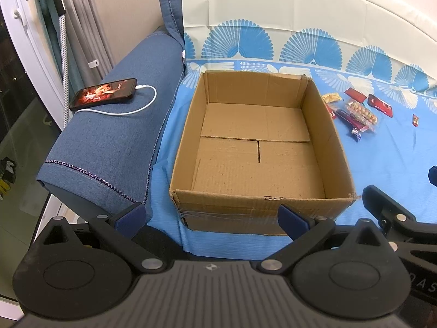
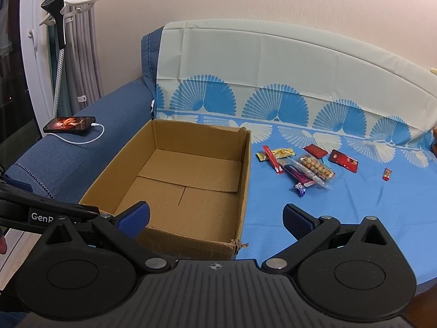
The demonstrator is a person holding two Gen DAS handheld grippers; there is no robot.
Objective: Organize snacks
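Observation:
An empty brown cardboard box (image 1: 256,136) (image 2: 185,180) sits open on the blue cloth of a sofa seat. To its right lies a loose pile of snacks (image 1: 355,109) (image 2: 303,164): a clear pack of round nuts (image 2: 316,168), a yellow wrapper (image 2: 278,153), red packets (image 2: 343,160), a red stick (image 2: 273,161). One small red sweet (image 2: 386,174) lies apart at the right. My left gripper (image 1: 211,217) hovers open before the box's near wall. My right gripper (image 2: 215,217) is open over the box's near right corner. Neither holds anything.
A lit phone (image 1: 103,93) (image 2: 70,124) on a white charging cable rests on the blue sofa armrest (image 1: 109,142) left of the box. A garment steamer on a pole (image 2: 58,54) and curtains stand further left. The sofa back (image 2: 273,63) rises behind.

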